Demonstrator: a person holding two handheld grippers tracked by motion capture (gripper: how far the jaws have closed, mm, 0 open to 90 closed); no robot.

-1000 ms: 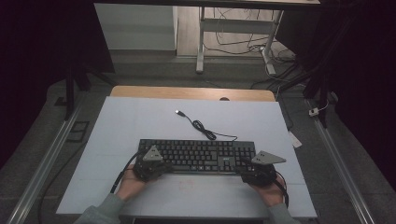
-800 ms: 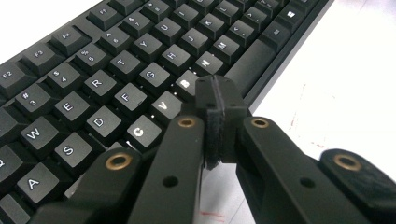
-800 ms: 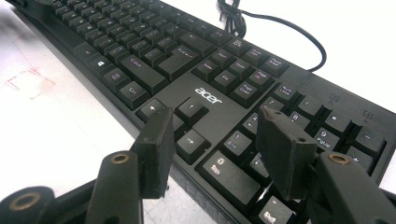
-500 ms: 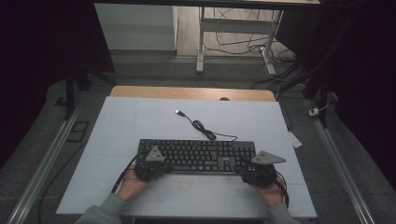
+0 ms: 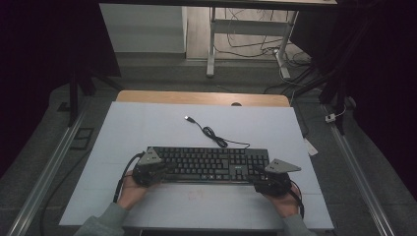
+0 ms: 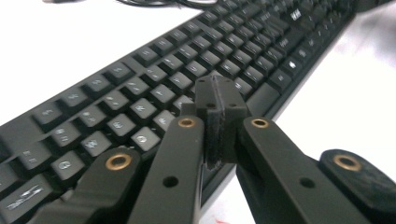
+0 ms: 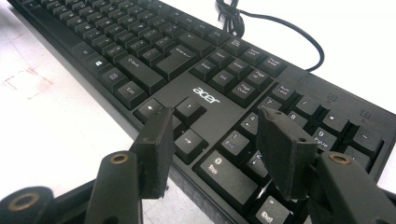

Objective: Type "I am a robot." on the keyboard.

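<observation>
Black plastic keyboard [image 5: 206,164], flat on the table [image 5: 147,128], looks light, stiff and long, so take it at both ends: left gripper [image 6: 217,109] pinched shut over the keys, right gripper [image 7: 212,140] wide across its front-right edge.

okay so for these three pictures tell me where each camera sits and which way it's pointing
High view: fixed above the person's side, looking forward and down on the table; both hands, the left gripper and right gripper show at the keyboard.
Left gripper view: rides the left gripper, looking along shut fingers over the letter keys.
Right gripper view: rides the right gripper, looking between spread fingers at the arrow keys and numpad.
Shared: every view shows the keyboard; the high and right gripper views show its cable.
</observation>
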